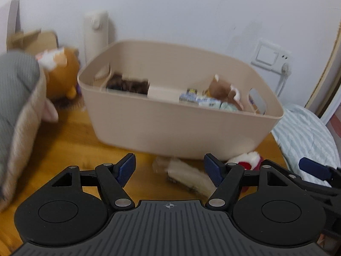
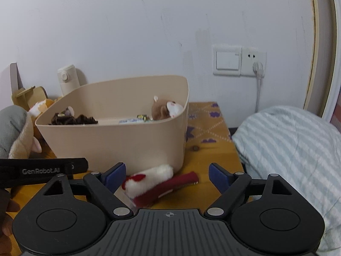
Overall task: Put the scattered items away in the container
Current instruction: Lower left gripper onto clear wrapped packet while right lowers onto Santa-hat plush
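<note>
While both grippers hover low over the wooden table (image 2: 204,155), their jaws stand wide apart and grip nothing. The left gripper (image 1: 169,167) faces the near wall of the beige plastic bin (image 1: 170,132), and a cream furry item (image 1: 187,177) lies on the table between its blue fingertips (image 1: 127,166), closer to the right one; the view is blurred, so I cannot tell whether it touches that pad. The right gripper (image 2: 166,173) looks at a white and red plush clip (image 2: 157,181) lying on the table just in front of the bin's corner, between the spread fingers and nearer the left one.

Inside the bin sit a brown plush toy (image 2: 164,109), a dark brown fuzzy item (image 2: 74,119) and some small printed packets (image 1: 204,101). To the left of the bin, still on the table, are an orange and white plush (image 1: 61,70) and a large plush with grey fabric (image 1: 17,98). A cream flask (image 2: 67,80) stands upright behind the bin against the wall, with a cardboard piece (image 2: 27,95) beside it. A striped blue and white quilt (image 2: 294,149) lies off the table's right edge, below a wall switch and socket (image 2: 238,60) with a plug in it.
</note>
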Tool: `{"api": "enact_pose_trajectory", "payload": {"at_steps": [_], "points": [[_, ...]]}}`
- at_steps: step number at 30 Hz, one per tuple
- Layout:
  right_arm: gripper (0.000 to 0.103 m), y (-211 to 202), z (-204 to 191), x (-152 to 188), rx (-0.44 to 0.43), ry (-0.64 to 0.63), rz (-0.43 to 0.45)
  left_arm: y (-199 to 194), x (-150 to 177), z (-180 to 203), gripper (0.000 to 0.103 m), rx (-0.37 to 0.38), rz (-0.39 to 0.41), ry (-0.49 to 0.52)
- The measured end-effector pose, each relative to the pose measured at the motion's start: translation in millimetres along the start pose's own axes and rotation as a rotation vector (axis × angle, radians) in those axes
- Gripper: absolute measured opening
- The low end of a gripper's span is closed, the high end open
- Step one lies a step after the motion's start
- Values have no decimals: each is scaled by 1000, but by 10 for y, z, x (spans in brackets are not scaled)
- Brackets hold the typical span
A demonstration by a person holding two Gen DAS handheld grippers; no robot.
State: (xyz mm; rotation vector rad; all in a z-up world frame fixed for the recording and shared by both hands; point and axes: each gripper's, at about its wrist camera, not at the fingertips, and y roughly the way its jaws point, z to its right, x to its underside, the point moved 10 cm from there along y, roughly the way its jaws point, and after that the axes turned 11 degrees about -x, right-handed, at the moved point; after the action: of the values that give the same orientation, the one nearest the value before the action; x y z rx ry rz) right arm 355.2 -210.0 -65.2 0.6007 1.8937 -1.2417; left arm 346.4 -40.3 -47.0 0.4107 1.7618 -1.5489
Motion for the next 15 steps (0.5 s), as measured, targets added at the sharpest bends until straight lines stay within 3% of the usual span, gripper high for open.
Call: {"api": "enact_pose_trajectory", "payload": {"at_steps": [6,15], "points": [[88,114,-13,92,-10,26,-20,176,149,-63,72,-15,-78,-71],[88,353,-21,128,-31,101,-46,274,134,-196,72,-46,-72,-118]]}}
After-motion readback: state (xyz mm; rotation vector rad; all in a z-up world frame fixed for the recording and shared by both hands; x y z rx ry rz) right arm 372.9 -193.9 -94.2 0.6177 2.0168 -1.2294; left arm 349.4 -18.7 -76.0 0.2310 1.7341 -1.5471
